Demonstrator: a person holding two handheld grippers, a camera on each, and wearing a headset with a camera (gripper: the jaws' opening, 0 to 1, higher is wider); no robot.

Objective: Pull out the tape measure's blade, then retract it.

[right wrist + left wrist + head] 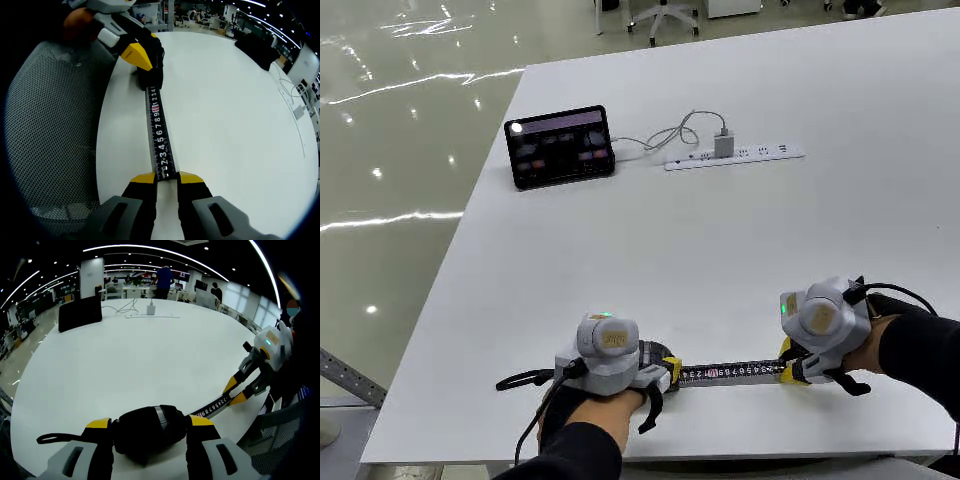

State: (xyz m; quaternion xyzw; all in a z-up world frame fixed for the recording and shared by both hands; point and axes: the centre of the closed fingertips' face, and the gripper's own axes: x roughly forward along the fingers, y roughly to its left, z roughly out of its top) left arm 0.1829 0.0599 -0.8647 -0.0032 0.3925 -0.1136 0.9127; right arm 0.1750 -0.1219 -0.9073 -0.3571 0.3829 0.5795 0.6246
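A black tape measure case [148, 434] rests near the white table's front edge, with my left gripper [150, 423] shut on it between yellow-tipped fingers. In the head view the case [656, 356] sits in the left gripper [658, 376]. Its black blade [730, 372] with white numbers lies flat on the table, drawn out a short way to the right. My right gripper [166, 177] is shut on the blade's [158, 130] end, and the same gripper [788, 371] is at the lower right in the head view. The case's [150, 76] wrist strap [520, 380] trails left.
A dark tablet [560, 146] stands at the back left of the table [720, 250]. A white power strip [735, 156] with a charger and cable lies behind the middle. A mesh chair back [50, 135] is just off the front edge.
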